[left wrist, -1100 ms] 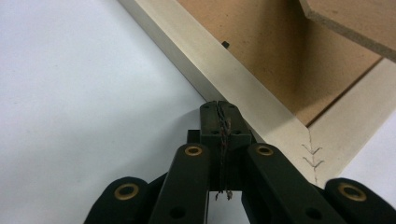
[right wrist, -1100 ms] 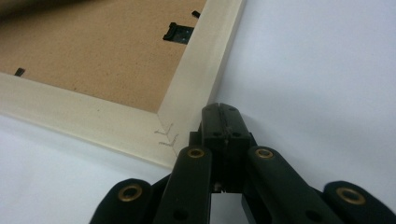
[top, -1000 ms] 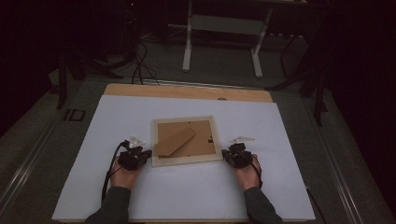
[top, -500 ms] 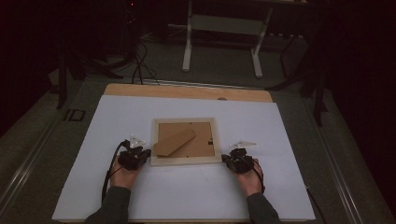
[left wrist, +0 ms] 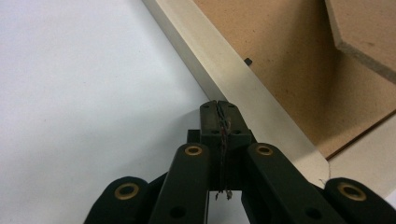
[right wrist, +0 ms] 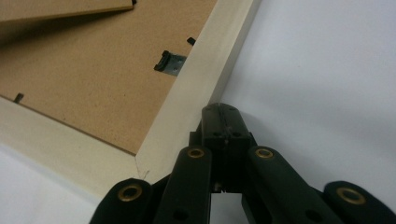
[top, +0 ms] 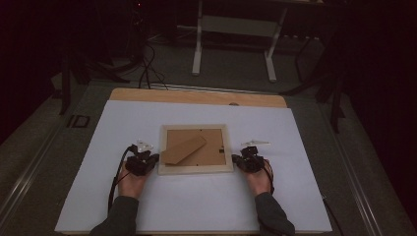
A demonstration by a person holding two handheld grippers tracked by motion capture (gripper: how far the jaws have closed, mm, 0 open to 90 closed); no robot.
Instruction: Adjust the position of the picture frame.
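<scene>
Picture frame (top: 195,149) lies face down near the middle of the white table (top: 98,147), brown backing board (top: 216,142) up and its kickstand (top: 184,150) slanting across the left half. You've got a gripper at each side of it: the left gripper (top: 143,163) sits at the frame's left rail near its front corner, the right gripper (top: 247,161) at the right rail near the other front corner. In the left gripper view the jaws are pressed together with nothing between them, tips at the outer edge of the pale wooden rail (left wrist: 243,88). Same story in the right gripper view: jaws closed flat on each other, nose up against the rail (right wrist: 196,84), whether touching or just short you can't quite tell. By the look of it you're bracketing the frame from both sides, squaring it or steadying it before you work on the back. The small metal clip (right wrist: 169,61) and the dark turn tabs (right wrist: 191,41) along the inner edge all appear seated over the backing. If opening the back is the aim, the next move calls for one gripper to hold the rail while the other noses a tab sideways with a closed tip, gently, so the frame doesn't skate across the table.
</scene>
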